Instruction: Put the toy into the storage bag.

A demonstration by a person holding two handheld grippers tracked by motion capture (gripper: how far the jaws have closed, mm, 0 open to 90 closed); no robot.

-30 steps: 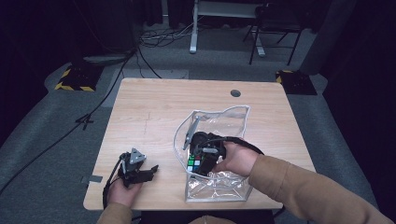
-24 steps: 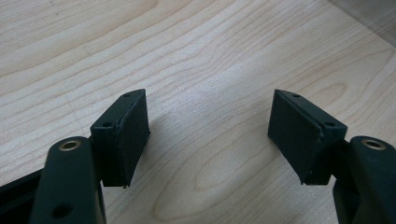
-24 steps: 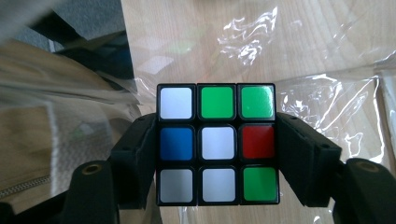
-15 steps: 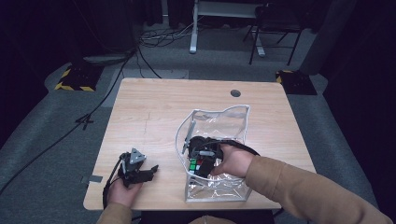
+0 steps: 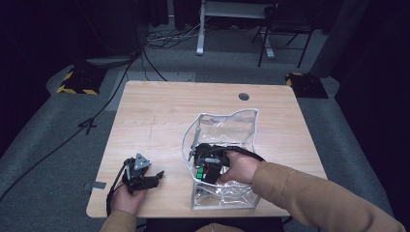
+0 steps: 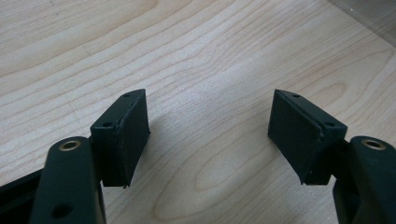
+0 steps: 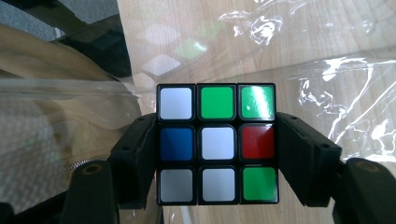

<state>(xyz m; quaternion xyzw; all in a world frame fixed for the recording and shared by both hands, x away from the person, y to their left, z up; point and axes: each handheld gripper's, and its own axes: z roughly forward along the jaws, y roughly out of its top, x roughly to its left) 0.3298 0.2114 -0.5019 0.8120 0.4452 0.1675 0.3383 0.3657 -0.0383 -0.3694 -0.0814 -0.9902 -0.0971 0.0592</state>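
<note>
A scrambled puzzle cube (image 7: 217, 143) with white, green, blue and red squares sits between the pads of my right gripper (image 7: 217, 161), which is shut on it. In the high view my right gripper (image 5: 207, 169) holds the cube (image 5: 199, 172) inside the open top of a clear plastic zip bag (image 5: 227, 126) standing on the wooden table (image 5: 159, 111). My left gripper (image 5: 155, 177) rests low over the table's near left part, jaws open with nothing between them. Bare wood lies under my left gripper (image 6: 208, 135) in its own view.
A round cable hole (image 5: 243, 96) lies near the table's far right edge. The bag's crinkled clear wall (image 7: 327, 84) surrounds the cube. A tan sleeve (image 5: 309, 193) reaches in from the bottom right. Cables and desk legs stand on the floor beyond the table.
My right gripper has sunk a little deeper into the bag with the cube. The left gripper has stayed where it was.
</note>
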